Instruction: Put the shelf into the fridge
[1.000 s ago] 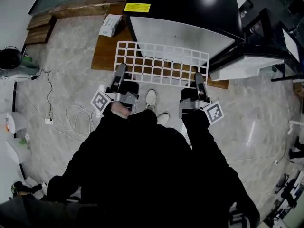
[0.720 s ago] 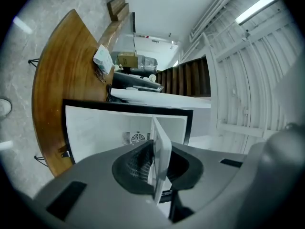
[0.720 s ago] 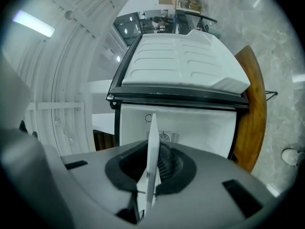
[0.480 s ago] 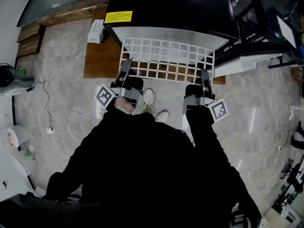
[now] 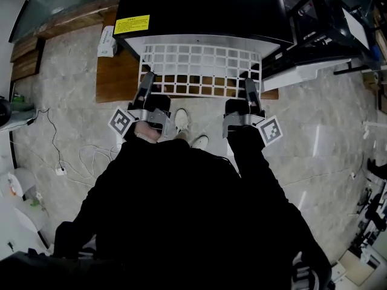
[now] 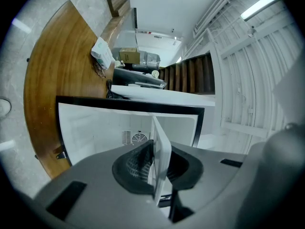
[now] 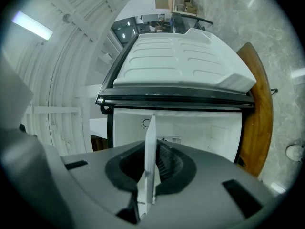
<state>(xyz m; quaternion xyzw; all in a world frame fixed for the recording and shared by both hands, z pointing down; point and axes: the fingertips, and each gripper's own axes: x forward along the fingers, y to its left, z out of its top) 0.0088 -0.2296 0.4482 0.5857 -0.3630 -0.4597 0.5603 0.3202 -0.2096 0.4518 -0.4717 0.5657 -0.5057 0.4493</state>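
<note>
The white wire grid shelf (image 5: 199,65) is held level in front of the black mini fridge (image 5: 199,5), with its far edge reaching into the open white cavity (image 6: 105,125). My left gripper (image 5: 147,79) is shut on the shelf's near left edge, and my right gripper (image 5: 248,84) is shut on its near right edge. In the left gripper view the shelf (image 6: 162,151) shows edge-on between the dark pads. The right gripper view gives the same edge-on sight of the shelf (image 7: 149,151), with the fridge cavity (image 7: 200,132) straight ahead.
The fridge stands on a wooden platform (image 5: 115,77) on the marble floor. Its door (image 5: 308,71) hangs open to the right. A tissue pack (image 5: 107,41) lies on the platform's left. The person's white shoes (image 5: 181,122) are just below the shelf. Cables (image 5: 57,150) trail at left.
Both grippers have carried the shelf forward toward the fridge; its far rows now lie at the fridge opening instead of over the platform.
</note>
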